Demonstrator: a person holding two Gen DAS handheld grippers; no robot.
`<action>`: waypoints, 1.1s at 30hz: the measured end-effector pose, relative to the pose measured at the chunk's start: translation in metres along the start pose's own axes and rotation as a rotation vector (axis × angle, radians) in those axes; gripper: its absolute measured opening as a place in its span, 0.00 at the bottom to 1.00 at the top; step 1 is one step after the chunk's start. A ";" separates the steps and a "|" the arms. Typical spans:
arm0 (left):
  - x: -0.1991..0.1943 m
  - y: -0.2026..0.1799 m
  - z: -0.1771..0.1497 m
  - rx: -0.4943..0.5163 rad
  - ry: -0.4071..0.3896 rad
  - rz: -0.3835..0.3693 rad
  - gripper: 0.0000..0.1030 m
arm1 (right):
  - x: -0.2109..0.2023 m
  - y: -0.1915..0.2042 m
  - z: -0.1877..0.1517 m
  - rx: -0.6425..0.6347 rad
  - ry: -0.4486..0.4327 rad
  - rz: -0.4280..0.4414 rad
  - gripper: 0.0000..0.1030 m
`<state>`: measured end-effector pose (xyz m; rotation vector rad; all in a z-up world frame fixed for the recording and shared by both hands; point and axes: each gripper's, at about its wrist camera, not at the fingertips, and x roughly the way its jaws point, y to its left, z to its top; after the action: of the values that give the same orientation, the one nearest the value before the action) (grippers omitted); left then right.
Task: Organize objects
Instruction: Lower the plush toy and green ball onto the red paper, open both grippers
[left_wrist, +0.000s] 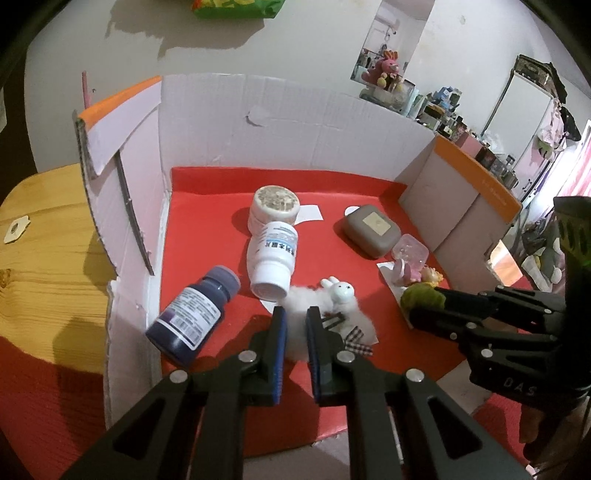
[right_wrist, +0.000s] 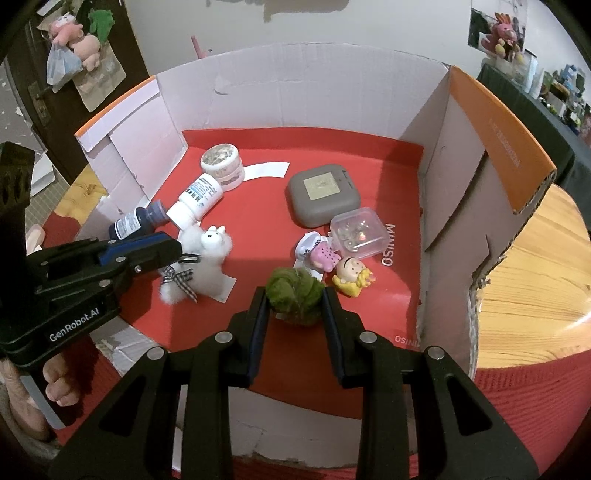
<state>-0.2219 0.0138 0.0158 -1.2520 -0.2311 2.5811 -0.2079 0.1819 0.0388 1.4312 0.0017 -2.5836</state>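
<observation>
A white fluffy plush animal (left_wrist: 334, 306) with a checked bow lies on the red floor of a cardboard box (left_wrist: 295, 122). My left gripper (left_wrist: 296, 317) is shut on the fluff at its side, and the plush (right_wrist: 210, 254) shows the same grip from the right wrist view. A green mossy ball (right_wrist: 295, 290) sits near the box's front edge. My right gripper (right_wrist: 294, 301) is shut on it, one pad on each side. From the left wrist view the ball (left_wrist: 421, 297) rests at the tip of the right gripper (left_wrist: 424, 310).
Inside the box lie a white pill bottle (right_wrist: 197, 199), a dark blue bottle (right_wrist: 136, 221), a round white jar (right_wrist: 223, 164), a grey case (right_wrist: 323, 194), a clear small box (right_wrist: 354, 232) and two small figures (right_wrist: 332, 266). The box stands on a wooden table (right_wrist: 535, 266).
</observation>
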 end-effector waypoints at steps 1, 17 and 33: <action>0.000 -0.001 0.000 -0.001 0.000 -0.002 0.11 | 0.000 0.000 0.000 0.000 0.000 0.004 0.27; -0.013 -0.003 -0.002 -0.009 -0.014 -0.030 0.27 | -0.012 0.009 -0.003 -0.002 -0.029 0.012 0.58; -0.037 -0.009 -0.008 0.021 -0.056 -0.007 0.46 | -0.031 0.015 -0.006 0.004 -0.064 0.006 0.62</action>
<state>-0.1921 0.0117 0.0411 -1.1705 -0.2176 2.6086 -0.1841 0.1730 0.0634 1.3474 -0.0160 -2.6247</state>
